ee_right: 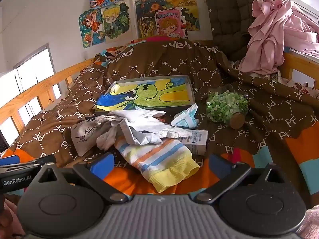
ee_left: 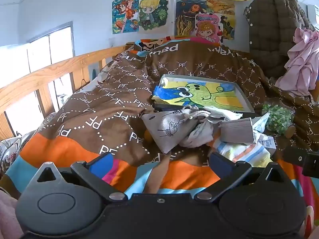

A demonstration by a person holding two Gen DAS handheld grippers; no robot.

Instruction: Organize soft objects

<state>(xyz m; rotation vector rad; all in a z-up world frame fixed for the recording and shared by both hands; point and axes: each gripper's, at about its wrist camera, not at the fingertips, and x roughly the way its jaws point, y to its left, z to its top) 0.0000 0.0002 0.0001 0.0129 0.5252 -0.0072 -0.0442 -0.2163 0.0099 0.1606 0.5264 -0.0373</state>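
Observation:
A pile of soft things lies on a brown and orange quilt (ee_left: 95, 111). In it are a grey drawstring pouch (ee_left: 169, 129) with a line drawing, a white sock (ee_left: 199, 134), a grey card sleeve (ee_left: 237, 130) and a striped yellow, orange and blue sock (ee_right: 159, 159). My left gripper (ee_left: 159, 162) stands open just short of the pouch, nothing between its blue pads. My right gripper (ee_right: 159, 164) is open too, and the striped sock's yellow cuff lies between its fingers without being pressed.
A boxed frog painting (ee_right: 151, 95) lies behind the pile. A jar of green bits (ee_right: 227, 107), a face mask (ee_right: 186, 117) and a small white carton (ee_right: 195, 141) lie to the right. Pink clothing (ee_right: 275, 35) and a brown quilted jacket (ee_right: 229, 20) hang at the back right; a wooden rail (ee_left: 49, 75) runs along the left.

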